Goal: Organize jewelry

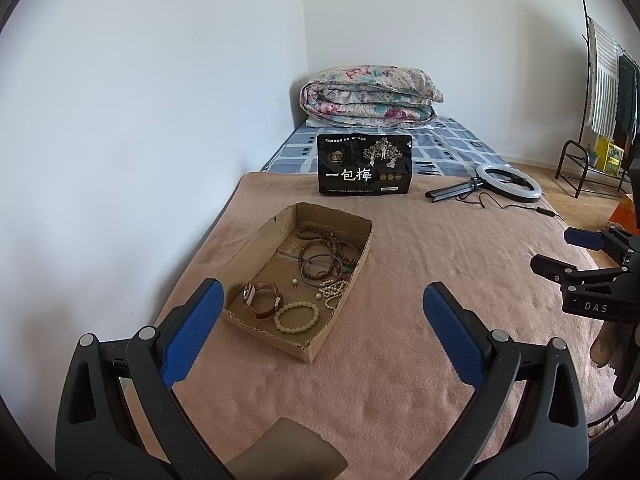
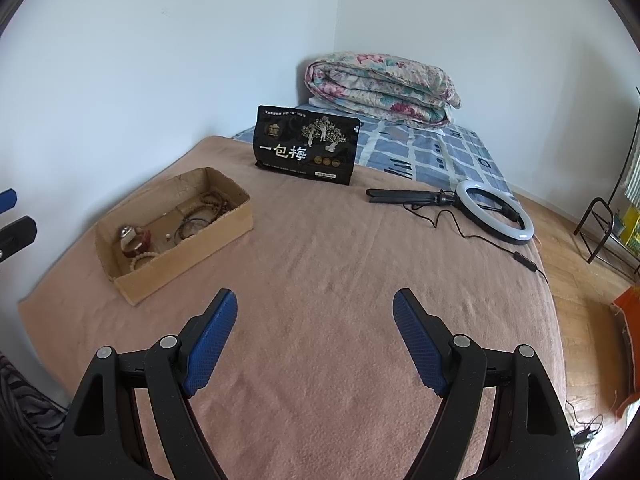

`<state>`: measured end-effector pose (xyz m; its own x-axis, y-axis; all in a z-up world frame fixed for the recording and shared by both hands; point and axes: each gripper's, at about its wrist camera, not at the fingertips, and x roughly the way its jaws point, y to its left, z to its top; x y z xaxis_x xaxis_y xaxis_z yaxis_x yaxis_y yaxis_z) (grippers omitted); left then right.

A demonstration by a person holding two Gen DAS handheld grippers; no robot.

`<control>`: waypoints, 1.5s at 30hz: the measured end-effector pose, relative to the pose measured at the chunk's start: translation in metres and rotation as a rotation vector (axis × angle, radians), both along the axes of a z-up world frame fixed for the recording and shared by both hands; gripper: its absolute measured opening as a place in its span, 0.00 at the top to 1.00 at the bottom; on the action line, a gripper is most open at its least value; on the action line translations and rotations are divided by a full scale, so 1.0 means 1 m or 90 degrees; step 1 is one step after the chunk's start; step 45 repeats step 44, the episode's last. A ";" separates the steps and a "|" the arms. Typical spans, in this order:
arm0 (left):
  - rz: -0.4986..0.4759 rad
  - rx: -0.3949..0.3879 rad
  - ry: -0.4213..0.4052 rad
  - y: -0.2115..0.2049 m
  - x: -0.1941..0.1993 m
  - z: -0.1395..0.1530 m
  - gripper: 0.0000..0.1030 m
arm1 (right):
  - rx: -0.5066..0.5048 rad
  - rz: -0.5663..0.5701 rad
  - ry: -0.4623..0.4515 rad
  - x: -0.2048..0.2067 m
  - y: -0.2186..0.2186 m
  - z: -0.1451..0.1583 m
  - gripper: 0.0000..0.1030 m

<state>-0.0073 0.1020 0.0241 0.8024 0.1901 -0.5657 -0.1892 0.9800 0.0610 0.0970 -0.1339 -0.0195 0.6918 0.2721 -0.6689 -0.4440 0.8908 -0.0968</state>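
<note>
While both tools hang above a pink-brown blanket (image 2: 340, 264) spread over the bed, the jewelry sits gathered inside a shallow open cardboard box (image 1: 320, 338) near the wall. The left tool (image 1: 324, 300) has its blue-padded jaws spread wide and holds nothing; the right tool (image 2: 314, 308) is likewise spread wide and empty, hovering over bare blanket to the box's right.

Inside the box lie a brown leather-strap wristwatch (image 1: 262, 300), a cream bead bracelet (image 1: 297, 317), a thin dark bangle (image 1: 322, 268), long strands of brown wooden prayer beads (image 1: 328, 246) and a heap of small pale pearl-like beads (image 1: 335, 290). No piece is seen on the blanket outside it.

Such a scene fits either pieces waiting in the box to be sorted or pieces already gathered there. Whichever holds, any grip would go best with the jaws lowered straight over a single piece, pinching a bead run or strap rather than the tangle, since the strands overlap and could drag neighbours along.

A black snack bag with gold print (image 2: 306, 146) stands behind.
</note>
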 end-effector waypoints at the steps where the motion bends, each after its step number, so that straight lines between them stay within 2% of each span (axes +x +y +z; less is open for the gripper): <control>1: 0.000 -0.001 -0.001 0.001 0.000 0.000 0.01 | -0.001 0.000 0.000 0.000 0.000 0.000 0.22; 45: 0.017 0.010 -0.011 0.006 -0.007 -0.005 0.01 | -0.002 -0.005 0.009 -0.002 -0.003 -0.006 0.22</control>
